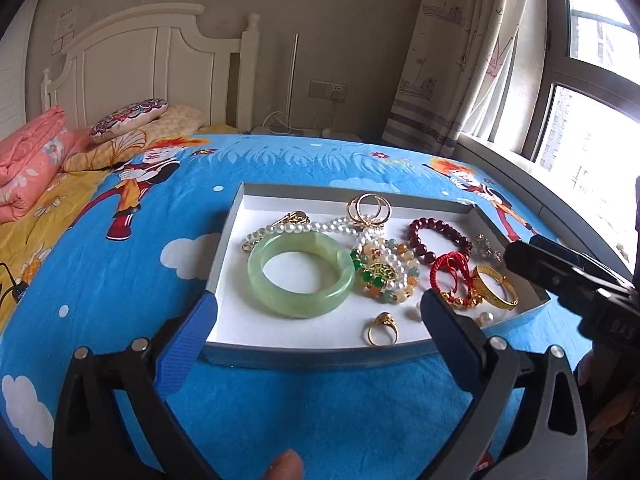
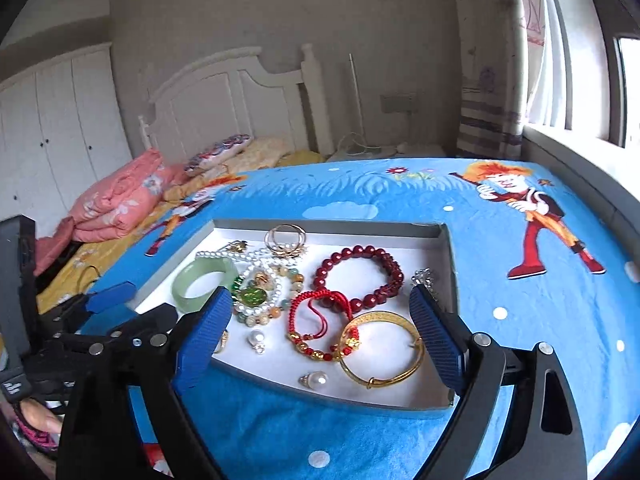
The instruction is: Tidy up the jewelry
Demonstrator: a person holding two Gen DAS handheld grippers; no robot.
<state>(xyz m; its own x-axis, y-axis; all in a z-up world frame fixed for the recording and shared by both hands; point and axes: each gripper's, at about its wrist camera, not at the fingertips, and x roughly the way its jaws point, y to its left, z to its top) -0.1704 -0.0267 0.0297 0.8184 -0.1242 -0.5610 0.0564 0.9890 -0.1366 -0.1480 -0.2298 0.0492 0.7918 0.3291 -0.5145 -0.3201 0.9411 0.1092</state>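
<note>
Jewelry lies heaped in my shallow white cardboard tray (image 1: pixel 228 240) on the blue cartoon bedspread (image 1: pixel 320 408). Both claws, left gripper (image 1: pixel 316 314) and right gripper (image 2: pixel 322 312), gape wide and empty at its near edge. I'm between picks; next, I'd close on one piece, likely the pale green jade bangle (image 1: pixel 301 276).

In the right wrist view, a blue finger (image 2: pixel 206 328) hides most of the gold ring (image 2: pixel 223 341) near the tray's (image 2: pixel 400 402) front edge.

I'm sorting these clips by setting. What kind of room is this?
A bedroom, most likely in a home: the jewelry tray lies on a bed with a cartoon-print blue bedspread, a white headboard and folded pink quilt beyond, and a curtained window alongside.
</note>
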